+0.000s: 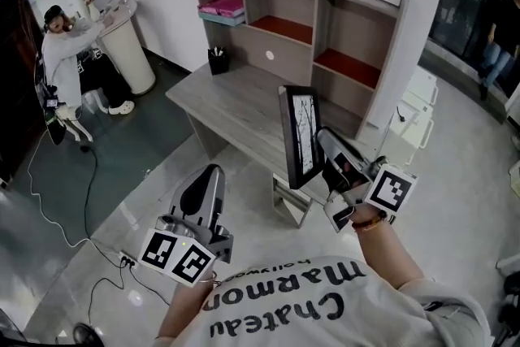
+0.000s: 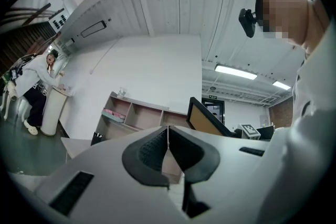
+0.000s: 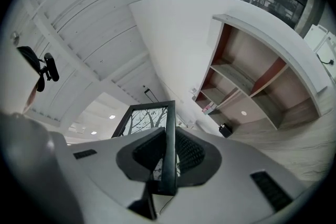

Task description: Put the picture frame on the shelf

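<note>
Black-rimmed, with a tree print behind what is probably glass, the picture frame [image 1: 299,136] stands upright in the air in front of the shelf unit [image 1: 361,12], above the near edge of the desk [image 1: 231,106]. The right gripper [image 1: 327,149] clamps its thin side rail edge-on. The frame looks stiff and light, but the front is likely fragile and the smooth rail could pivot, so a grip low on the rail seems wise. The left gripper [image 1: 208,175] hangs farther back from the shelf unit, jaws pressed together on nothing. The unit's right-hand bay [image 1: 348,61] looks tall and bare; its dividers and top board are the edges to clear.
</note>
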Available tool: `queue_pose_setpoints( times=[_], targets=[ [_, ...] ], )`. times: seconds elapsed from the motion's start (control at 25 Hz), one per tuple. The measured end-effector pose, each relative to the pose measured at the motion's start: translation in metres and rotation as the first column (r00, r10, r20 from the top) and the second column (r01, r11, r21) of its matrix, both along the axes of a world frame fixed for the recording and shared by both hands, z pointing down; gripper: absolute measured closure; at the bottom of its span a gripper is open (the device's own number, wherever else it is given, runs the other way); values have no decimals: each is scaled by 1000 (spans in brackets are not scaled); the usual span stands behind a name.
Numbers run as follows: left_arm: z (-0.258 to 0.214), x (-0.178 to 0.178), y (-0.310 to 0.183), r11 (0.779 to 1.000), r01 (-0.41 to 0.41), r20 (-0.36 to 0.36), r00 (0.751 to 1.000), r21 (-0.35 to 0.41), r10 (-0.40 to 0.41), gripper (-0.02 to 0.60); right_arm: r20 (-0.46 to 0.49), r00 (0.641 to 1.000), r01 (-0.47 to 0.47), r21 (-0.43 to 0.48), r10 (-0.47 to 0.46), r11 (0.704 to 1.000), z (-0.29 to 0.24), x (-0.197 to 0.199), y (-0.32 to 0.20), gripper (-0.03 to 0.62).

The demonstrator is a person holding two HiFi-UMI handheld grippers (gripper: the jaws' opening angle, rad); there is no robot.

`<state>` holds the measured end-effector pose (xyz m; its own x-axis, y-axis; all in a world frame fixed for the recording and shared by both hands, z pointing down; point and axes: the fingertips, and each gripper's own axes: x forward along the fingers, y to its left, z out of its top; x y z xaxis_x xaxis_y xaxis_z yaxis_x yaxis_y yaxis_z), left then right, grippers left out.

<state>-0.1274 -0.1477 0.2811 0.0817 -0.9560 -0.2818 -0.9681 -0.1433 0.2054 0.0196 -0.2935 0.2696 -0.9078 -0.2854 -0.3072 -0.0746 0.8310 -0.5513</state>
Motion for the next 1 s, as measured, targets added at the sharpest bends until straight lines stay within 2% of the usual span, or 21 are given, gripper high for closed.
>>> queue_pose_setpoints(
  times=[0.12,0.64,1.0],
  targets=[
    [2,-2,3,999,31,-10,999,-27,-32,558,-8,1000,23,-28,-23,999,3,-6,-4,530],
    [-4,-6,0,998,-5,51,999,-59,8,558,29,999,-39,-50,40,998,4,1,-10,530],
    [4,-9,4,997,9,-4,1000,-70,-9,558,5,999,-41,-61,42,997,8,1,-11,530]
  ],
)
